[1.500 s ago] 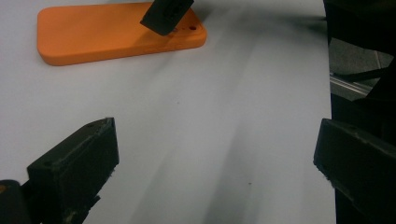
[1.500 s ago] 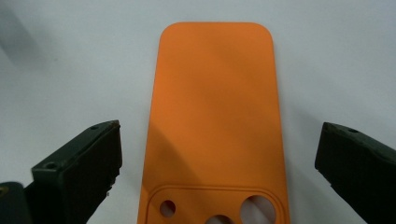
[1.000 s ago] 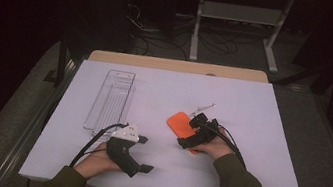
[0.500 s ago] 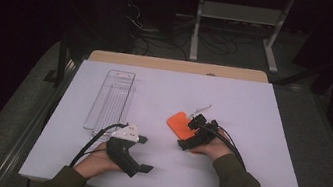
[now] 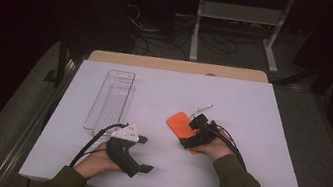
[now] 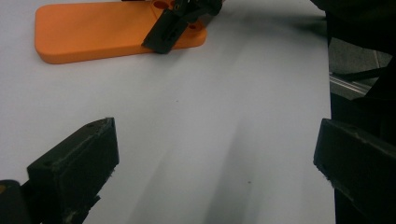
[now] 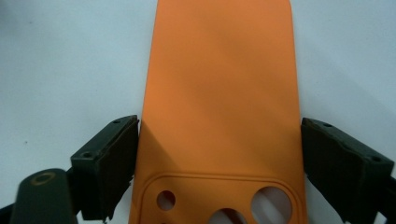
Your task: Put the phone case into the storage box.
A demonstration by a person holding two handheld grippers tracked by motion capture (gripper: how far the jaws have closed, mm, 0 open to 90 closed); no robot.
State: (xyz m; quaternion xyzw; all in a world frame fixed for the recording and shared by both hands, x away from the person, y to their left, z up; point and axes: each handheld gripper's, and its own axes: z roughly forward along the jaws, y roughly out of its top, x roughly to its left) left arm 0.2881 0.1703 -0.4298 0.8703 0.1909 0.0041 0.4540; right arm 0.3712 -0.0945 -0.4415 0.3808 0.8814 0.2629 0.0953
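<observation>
An orange phone case (image 5: 178, 122) lies flat on the white table (image 5: 261, 118), its camera holes toward the person. My right gripper (image 5: 189, 133) straddles its near end. In the right gripper view the two jaws press against the long edges of the case (image 7: 219, 84), so the right gripper (image 7: 219, 140) is shut on it. My left gripper (image 5: 143, 154) rests near the front edge, open and holding nothing, with bare table between its jaws (image 6: 215, 149). The left gripper view shows the case (image 6: 93, 32) and the right gripper (image 6: 180, 21) farther off.
A clear plastic tray (image 5: 112, 97) lies lengthwise at the left of the table. A small white object (image 5: 202, 110) sits just beyond the case. A metal shelf stand (image 5: 240, 14) and cables are on the dark floor behind the table.
</observation>
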